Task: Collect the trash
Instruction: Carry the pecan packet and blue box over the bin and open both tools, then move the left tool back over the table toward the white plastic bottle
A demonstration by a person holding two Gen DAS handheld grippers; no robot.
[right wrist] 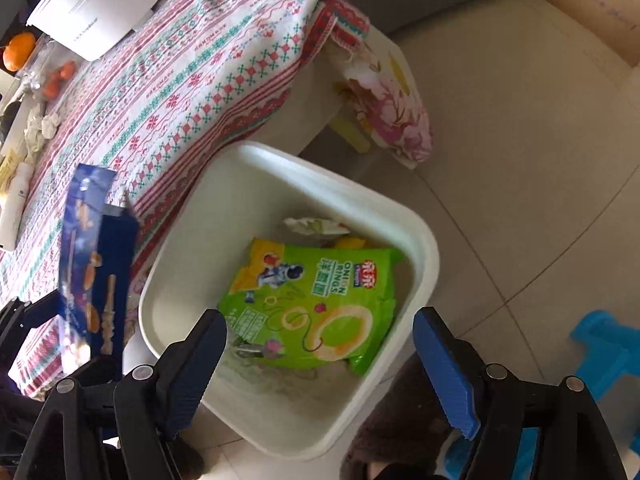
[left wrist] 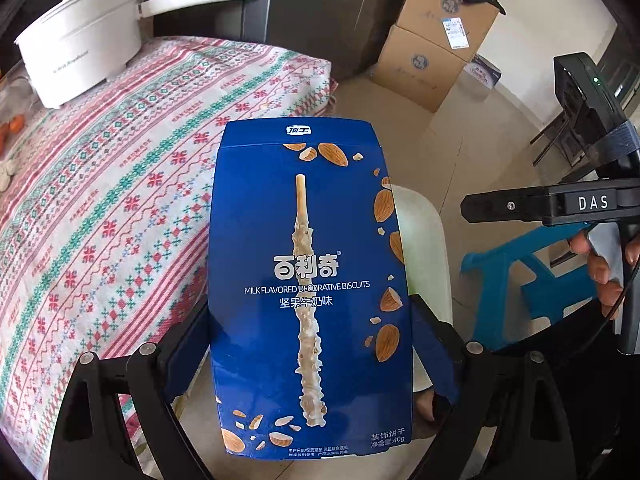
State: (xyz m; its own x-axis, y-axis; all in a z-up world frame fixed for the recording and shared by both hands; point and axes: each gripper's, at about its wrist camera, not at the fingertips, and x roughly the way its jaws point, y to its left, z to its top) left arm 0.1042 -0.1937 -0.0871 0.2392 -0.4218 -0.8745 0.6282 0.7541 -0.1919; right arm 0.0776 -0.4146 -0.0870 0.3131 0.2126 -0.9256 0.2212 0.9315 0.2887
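Beside the surface [right wrist: 208, 80] draped in a red-and-green patterned cloth, the left claw [left wrist: 310, 344] grips a blue biscuit box [left wrist: 308, 288] by its long sides, the box held in the air next to the white trash bin [right wrist: 424, 240] on the tiled floor. The right claw [right wrist: 320, 360] hangs over the bin with its blue-padded jaws spread wide and nothing between them. Inside the bin lie a green onion-rings bag [right wrist: 320, 304] and a crumpled wrapper [right wrist: 316, 226], while a white pot [left wrist: 80, 44] stands on the cloth.
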